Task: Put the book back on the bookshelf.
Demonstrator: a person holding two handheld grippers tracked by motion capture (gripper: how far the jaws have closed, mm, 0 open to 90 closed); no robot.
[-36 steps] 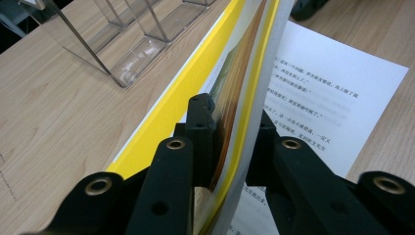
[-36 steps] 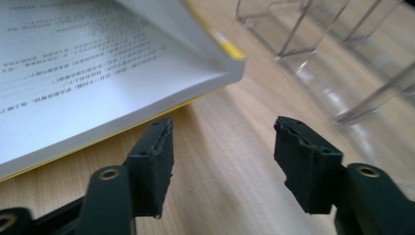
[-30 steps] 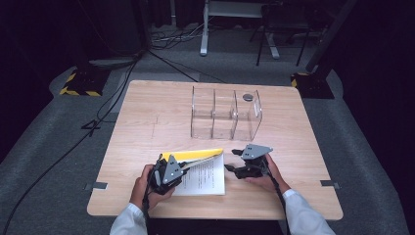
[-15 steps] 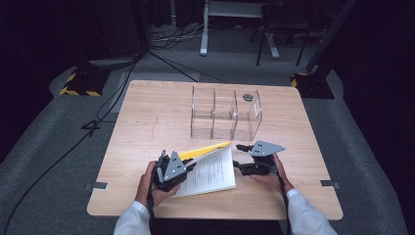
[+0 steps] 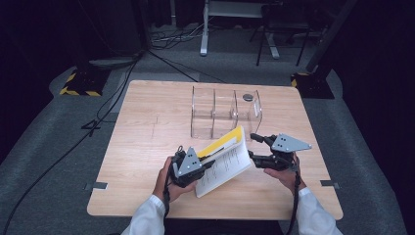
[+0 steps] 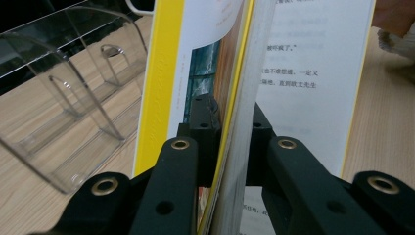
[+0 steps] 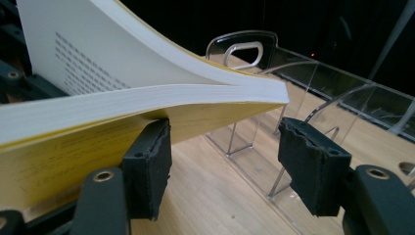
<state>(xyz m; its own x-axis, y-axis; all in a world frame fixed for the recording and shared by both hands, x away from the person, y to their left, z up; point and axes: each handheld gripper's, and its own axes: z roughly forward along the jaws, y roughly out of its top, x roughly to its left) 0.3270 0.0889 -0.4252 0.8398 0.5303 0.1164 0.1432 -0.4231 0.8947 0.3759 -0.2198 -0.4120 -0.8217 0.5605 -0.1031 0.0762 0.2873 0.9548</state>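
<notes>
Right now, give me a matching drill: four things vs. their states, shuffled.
Things:
1. left claw
2. right claw
3. book
4. clear divider rack

States:
A. stands with no book in it
B. lifted at a tilt, yellow cover underneath
C. open, beside the book's edge
D. shut on the book

Pairs: 1-D, 2-C, 3-B, 4-A

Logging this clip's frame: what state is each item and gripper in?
Book: lifted off the table, tilted, slightly splayed.
Left gripper: shut on the book.
Right gripper: open, jaws just been closing, nothing gripped.
Clear divider rack: upright, empty.
</notes>
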